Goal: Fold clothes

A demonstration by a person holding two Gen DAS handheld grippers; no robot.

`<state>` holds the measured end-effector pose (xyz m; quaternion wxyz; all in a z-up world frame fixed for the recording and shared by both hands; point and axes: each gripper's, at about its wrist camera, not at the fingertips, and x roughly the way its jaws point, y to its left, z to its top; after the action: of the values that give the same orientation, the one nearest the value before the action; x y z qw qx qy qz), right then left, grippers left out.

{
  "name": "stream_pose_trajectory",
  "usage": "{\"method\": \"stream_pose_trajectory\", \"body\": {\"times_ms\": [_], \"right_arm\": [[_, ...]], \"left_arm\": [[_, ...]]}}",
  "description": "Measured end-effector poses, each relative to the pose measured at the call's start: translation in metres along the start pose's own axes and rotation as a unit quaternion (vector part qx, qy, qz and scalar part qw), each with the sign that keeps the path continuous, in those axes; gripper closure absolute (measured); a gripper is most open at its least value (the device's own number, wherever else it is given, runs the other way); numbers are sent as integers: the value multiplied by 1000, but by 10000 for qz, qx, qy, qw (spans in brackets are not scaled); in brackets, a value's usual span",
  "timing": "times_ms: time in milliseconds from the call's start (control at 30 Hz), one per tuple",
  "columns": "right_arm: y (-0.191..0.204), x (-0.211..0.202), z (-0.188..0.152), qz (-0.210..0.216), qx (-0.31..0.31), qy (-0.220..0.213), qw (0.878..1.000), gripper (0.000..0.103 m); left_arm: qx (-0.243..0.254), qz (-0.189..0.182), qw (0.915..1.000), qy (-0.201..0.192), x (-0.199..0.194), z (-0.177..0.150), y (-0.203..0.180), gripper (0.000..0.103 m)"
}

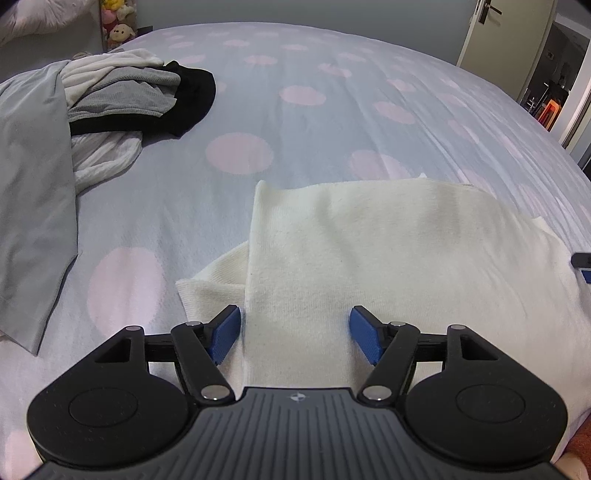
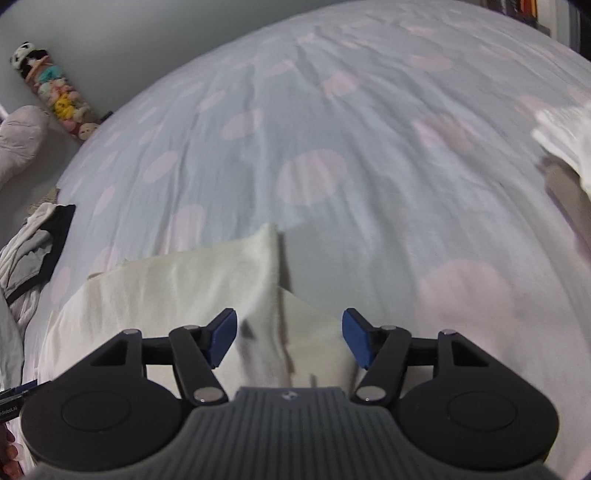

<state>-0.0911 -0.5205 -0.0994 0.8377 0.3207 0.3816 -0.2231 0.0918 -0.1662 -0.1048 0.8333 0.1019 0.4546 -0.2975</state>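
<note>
A cream knit garment (image 1: 388, 251) lies partly folded on the bed, sides turned in. My left gripper (image 1: 294, 334) is open above its near left part, with the folded left edge between the blue pads (image 1: 225, 334). The garment also shows in the right wrist view (image 2: 177, 291). My right gripper (image 2: 289, 338) is open above the garment's near right edge, where a folded flap (image 2: 317, 332) sticks out. Neither gripper holds cloth. The right gripper's tip shows at the right edge of the left wrist view (image 1: 581, 260).
The bed (image 1: 332, 122) has a light blue cover with pink dots. A pile of grey, white and black clothes (image 1: 122, 96) lies far left, by a grey sheet (image 1: 29, 192). Another white cloth (image 2: 569, 147) lies far right. A door (image 1: 506, 33) stands beyond.
</note>
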Motion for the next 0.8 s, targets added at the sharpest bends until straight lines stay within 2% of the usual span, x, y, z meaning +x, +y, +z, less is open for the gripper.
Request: {"method": "stream_pose_trajectory", "body": {"times_ms": [100, 200, 233, 300, 400, 500, 633, 667, 700, 800], "right_arm": [[-5, 0, -4, 110, 123, 105, 9998, 36], [1, 4, -6, 123, -6, 225, 9997, 38], [4, 5, -7, 106, -81, 256, 9996, 42], [7, 8, -8, 63, -167, 283, 9994, 67], [3, 9, -7, 192, -8, 285, 9994, 82], [2, 7, -5, 284, 86, 234, 9993, 88], [11, -3, -5, 262, -150, 149, 9994, 90], [13, -4, -6, 221, -257, 149, 9993, 87], [14, -5, -5, 179, -317, 165, 9992, 77], [14, -9, -5, -15, -442, 110, 9990, 55]], "left_arm": [[-10, 12, 10000, -11, 0, -1, 0, 38], [-25, 19, 10000, -12, -1, -1, 0, 38], [-32, 19, 10000, -12, -1, -1, -1, 38], [-46, 16, 10000, -9, -2, -2, -1, 38], [-48, 11, 10000, -1, -4, -2, 0, 38], [-86, -4, 10000, 0, -8, -3, 2, 38], [-144, -25, 9999, -1, -12, -5, 4, 38], [-162, -33, 9999, -7, -14, -6, 5, 38], [-180, -42, 9998, -15, -15, -6, 5, 38], [-239, -73, 9997, -46, -19, -8, 7, 38]]}}
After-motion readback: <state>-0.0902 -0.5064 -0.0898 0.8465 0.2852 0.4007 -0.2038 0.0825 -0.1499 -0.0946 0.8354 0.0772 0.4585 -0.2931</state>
